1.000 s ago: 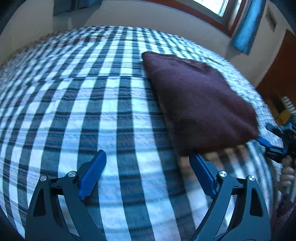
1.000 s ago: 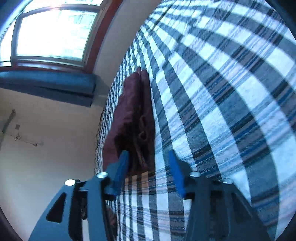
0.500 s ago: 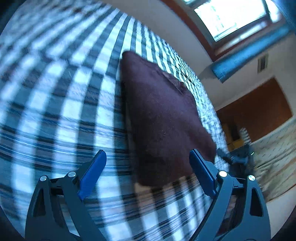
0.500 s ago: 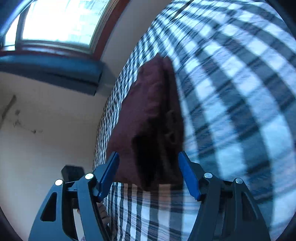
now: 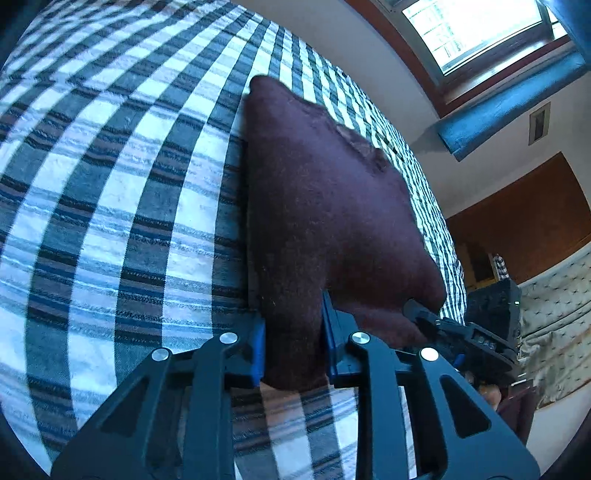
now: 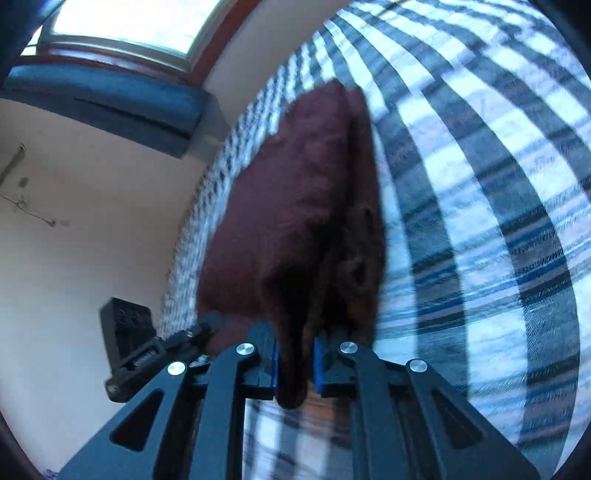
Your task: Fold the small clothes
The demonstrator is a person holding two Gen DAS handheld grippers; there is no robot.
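A folded dark maroon garment (image 5: 332, 206) lies on a blue-and-white checked bedsheet (image 5: 110, 221). My left gripper (image 5: 293, 326) has its blue pads on either side of the garment's near corner; the jaws are closing and pinch the cloth. In the right wrist view the same garment (image 6: 303, 192) shows its layered edge. My right gripper (image 6: 295, 350) is closing on another near corner, and the cloth bulges out between its pads. Each gripper shows in the other's view, the right gripper (image 5: 424, 314) at the garment's right corner and the left gripper (image 6: 207, 325) at its left.
The checked sheet (image 6: 498, 184) spreads wide to the garment's side. Beyond the bed's far edge are a pale wall (image 6: 92, 221), a bright window (image 5: 476, 33) with a blue curtain (image 5: 509, 107), and a brown wooden door (image 5: 524, 221).
Both grippers moved up to the garment's near edge with jaws wide, then closed onto its corners. The left view rolled, and the garment now fills more of both views.
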